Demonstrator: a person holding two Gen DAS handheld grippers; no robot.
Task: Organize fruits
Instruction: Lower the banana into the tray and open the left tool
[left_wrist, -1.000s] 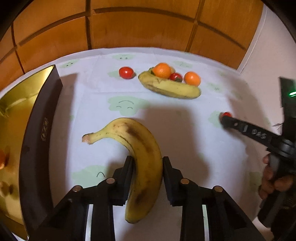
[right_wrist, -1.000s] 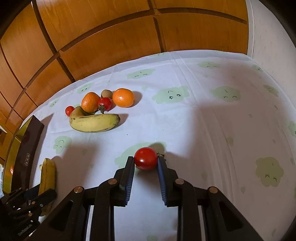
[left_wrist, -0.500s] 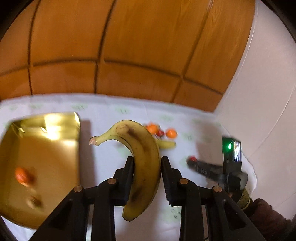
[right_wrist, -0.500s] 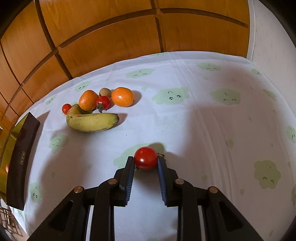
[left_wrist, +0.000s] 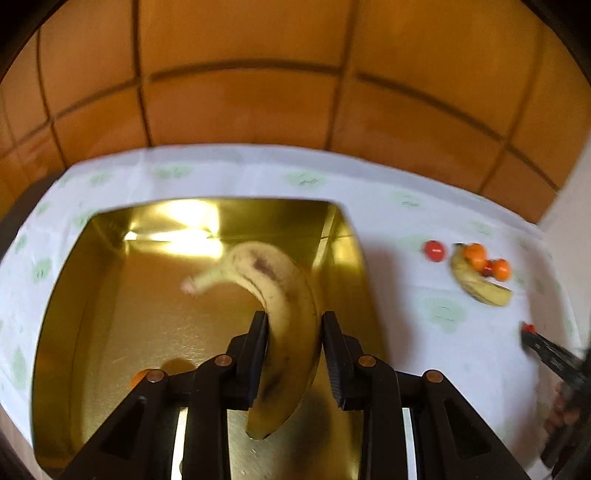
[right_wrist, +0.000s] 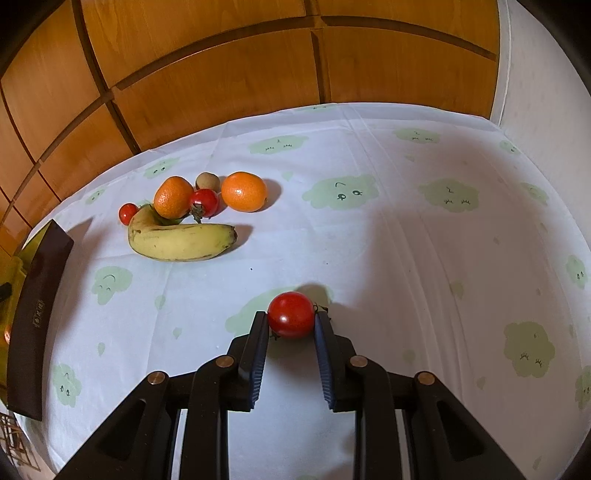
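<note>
Over the gold tray (left_wrist: 92, 295), the left gripper (left_wrist: 293, 347) has its jaws clamped on a spotted banana (left_wrist: 284, 314), gripping it about mid-length so that the stem end curves up and away above the tray floor and the blunt end hangs below the fingers, clear of the metal. A small orange fruit (left_wrist: 137, 378) lies inside the tray, partly hidden behind the gripper's frame. To the right of the tray, on the white cloth (right_wrist: 406, 240) printed with green clouds, a second banana (right_wrist: 183, 242) rests against two oranges (right_wrist: 243, 191), a tomato (right_wrist: 204, 201), a smaller tomato (right_wrist: 127, 213) and a brownish fruit (right_wrist: 207, 181) behind them. Farther from the tray, the right gripper (right_wrist: 290, 325) is down at the cloth with its jaws pressed on a red tomato (right_wrist: 290, 314) held at the fingertips. Wooden panels (right_wrist: 221, 74) rise behind the table.
</note>
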